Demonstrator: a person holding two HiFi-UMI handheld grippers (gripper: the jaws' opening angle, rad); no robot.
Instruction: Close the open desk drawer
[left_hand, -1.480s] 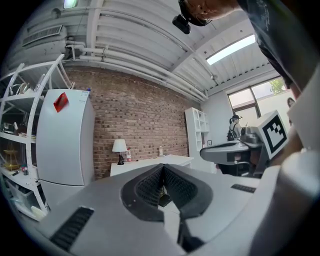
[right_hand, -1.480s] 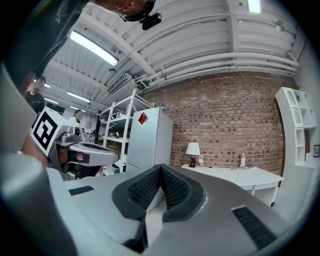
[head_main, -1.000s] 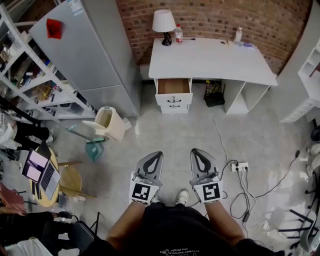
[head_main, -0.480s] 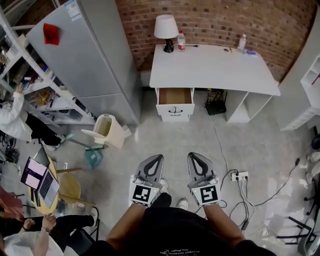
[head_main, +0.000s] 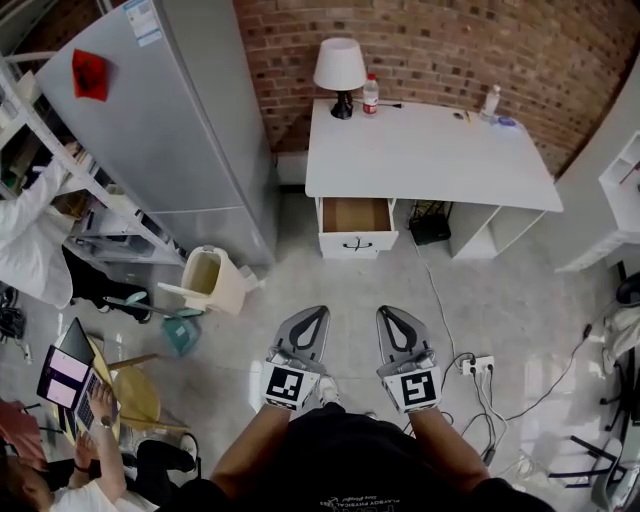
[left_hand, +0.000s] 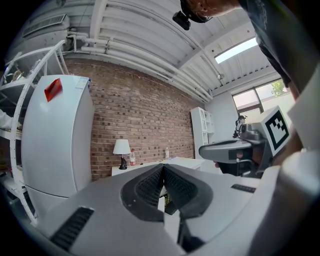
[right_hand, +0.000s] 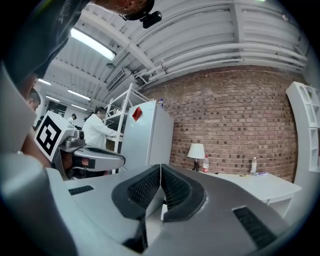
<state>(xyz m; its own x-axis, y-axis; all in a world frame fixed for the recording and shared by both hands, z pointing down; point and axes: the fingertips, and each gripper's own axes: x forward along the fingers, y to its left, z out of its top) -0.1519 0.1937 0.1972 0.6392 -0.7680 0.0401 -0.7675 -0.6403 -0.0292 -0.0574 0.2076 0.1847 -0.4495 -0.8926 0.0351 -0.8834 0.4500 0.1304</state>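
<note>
The left hand-held gripper (head_main: 316, 313) and the right hand-held gripper (head_main: 386, 311) hang side by side over the pale floor (head_main: 520, 290), held level and pointing toward the white table (head_main: 430, 150); in each gripper view the two ribbed black pads are pressed together from tip to base with nothing pinched between them; each carries its cube with a black-and-white square marker close to the person's forearm; the open drawer (head_main: 356, 215) is the top one of the pedestal under the left part of the table, pulled out toward the person so that its brown bottom shows, its white front with a dark handle facing the grippers; both grippers are well apart from it, with bare floor between; on the table's far edge, against the brick wall (head_main: 450, 40), stand a lamp (head_main: 340, 65) with a white shade and dark base, and just beside it a bottle (head_main: 370, 93) with a red label; a second small bottle (head_main: 490, 98) stands near the far right corner; a grey refrigerator (head_main: 170, 120) stands left of the table, and a beige waste bin (head_main: 205, 280) sits tilted on the floor in front of it; a white power strip (head_main: 475, 365) with cables lies on the floor just right of the right gripper; an open laptop (head_main: 62, 378) shows at lower left.
</note>
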